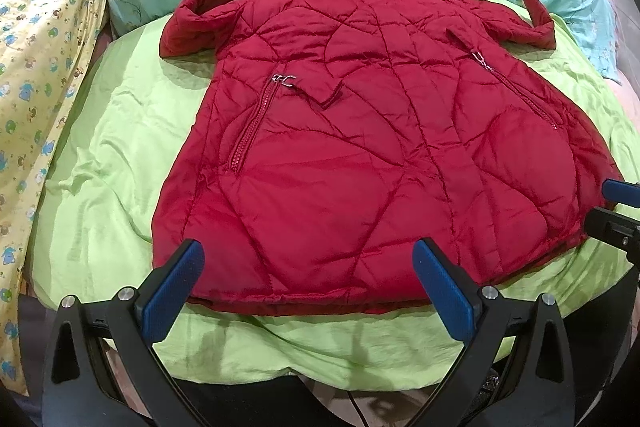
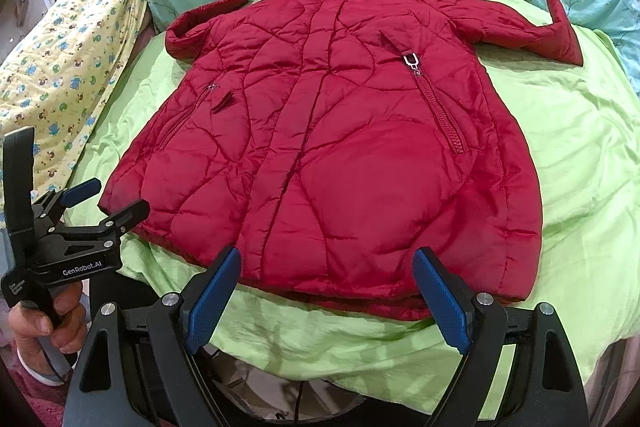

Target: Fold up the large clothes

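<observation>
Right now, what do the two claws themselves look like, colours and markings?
Both share one design: black plastic frames with silver screw heads and blue textured pads on the fingers. The left claw shows white lettering, GenRobot.AI, on its body in the right wrist view, gripped by a bare hand. The right claw has a thin black cable below it.

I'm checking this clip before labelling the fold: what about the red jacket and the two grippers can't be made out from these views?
- Red jacket: its underside is hidden against the green sheet in both views.
- Hem: short stretches are covered by the left gripper fingers in the left view and the right gripper fingers in the right view.
- Right gripper in the left view: cut off by the right edge.
- Zip pulls: too small for detail.
</observation>
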`<state>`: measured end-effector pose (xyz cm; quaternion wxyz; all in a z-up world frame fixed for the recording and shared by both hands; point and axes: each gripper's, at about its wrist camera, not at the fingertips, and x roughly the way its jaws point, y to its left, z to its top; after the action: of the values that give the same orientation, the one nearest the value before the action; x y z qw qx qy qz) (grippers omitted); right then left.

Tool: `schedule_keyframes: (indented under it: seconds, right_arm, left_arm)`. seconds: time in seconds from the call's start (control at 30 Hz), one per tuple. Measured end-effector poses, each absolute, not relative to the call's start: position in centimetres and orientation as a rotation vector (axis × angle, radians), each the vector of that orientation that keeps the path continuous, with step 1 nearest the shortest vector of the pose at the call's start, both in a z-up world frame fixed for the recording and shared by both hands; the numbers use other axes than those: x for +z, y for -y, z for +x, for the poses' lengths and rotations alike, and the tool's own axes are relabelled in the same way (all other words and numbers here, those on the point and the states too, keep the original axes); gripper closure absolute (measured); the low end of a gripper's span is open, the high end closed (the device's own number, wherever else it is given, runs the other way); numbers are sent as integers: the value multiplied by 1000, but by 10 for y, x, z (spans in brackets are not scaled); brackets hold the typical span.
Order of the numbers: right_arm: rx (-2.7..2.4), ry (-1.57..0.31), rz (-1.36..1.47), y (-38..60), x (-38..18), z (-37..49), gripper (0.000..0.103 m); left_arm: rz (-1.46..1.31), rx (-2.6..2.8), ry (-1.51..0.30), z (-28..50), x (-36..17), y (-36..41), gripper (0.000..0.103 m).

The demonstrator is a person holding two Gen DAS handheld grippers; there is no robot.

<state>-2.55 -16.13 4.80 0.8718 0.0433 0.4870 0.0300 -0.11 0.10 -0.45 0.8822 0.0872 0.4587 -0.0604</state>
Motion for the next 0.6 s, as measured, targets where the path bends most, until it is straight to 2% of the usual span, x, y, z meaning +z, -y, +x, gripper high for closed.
schedule_keyframes:
  seconds: [0.17, 0.6]
  right_arm:
    - [71, -953, 88, 160, 49, -25, 14]
    - [31, -1034, 75, 169, 44, -13, 14]
  left_arm:
    - [210, -110, -987, 1, -8, -1, 0]
    - [183, -128, -1052, 12, -22, -7, 0]
